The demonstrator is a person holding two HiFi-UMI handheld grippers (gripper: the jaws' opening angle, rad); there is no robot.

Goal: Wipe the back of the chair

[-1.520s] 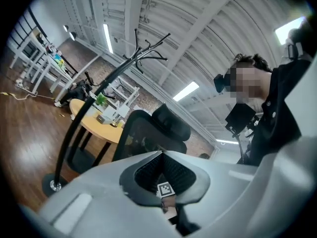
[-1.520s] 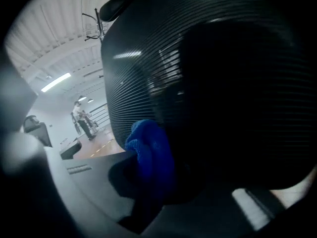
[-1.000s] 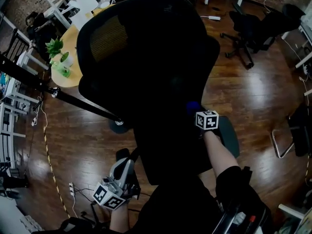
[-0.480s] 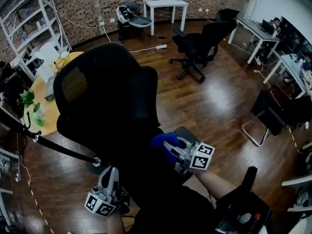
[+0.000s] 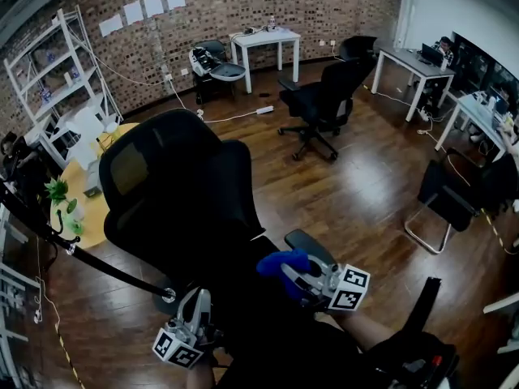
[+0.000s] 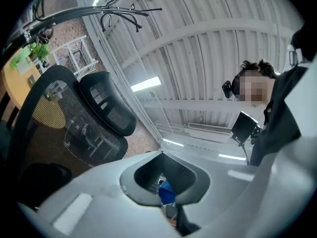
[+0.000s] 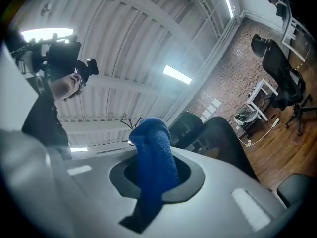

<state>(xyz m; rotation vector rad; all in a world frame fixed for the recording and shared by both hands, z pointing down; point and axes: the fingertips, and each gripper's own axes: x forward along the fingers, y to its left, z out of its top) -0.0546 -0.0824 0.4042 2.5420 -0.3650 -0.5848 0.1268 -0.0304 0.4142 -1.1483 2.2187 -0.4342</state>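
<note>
Scene: a brick-walled office with a dark wooden floor (image 5: 365,185), seen from above.
Chair: the black mesh-backed office chair (image 5: 170,193) fills the left centre of the head view, its headrest toward the upper left and its back turned to the camera.
Cloth: a blue terry cloth (image 5: 282,262) sits low in the frame, just right of the chair's back and beside a grey armrest pad (image 5: 306,245). No view settles whether it touches the mesh.
Right gripper: the right gripper (image 5: 298,275) is clamped on the cloth, which stands up out of the closed jaws as a bunched blue roll (image 7: 153,157) in the right gripper view.
Left gripper: the left gripper (image 5: 199,300) hangs at the lower left, below the chair's back, with its jaws together. A small blue patch shows through the gap at their base and cannot be identified.
Background: a round yellow table (image 5: 91,211) lies at the far left. A second black office chair (image 5: 324,96) and a white table (image 5: 263,37) stand toward the top.
</note>
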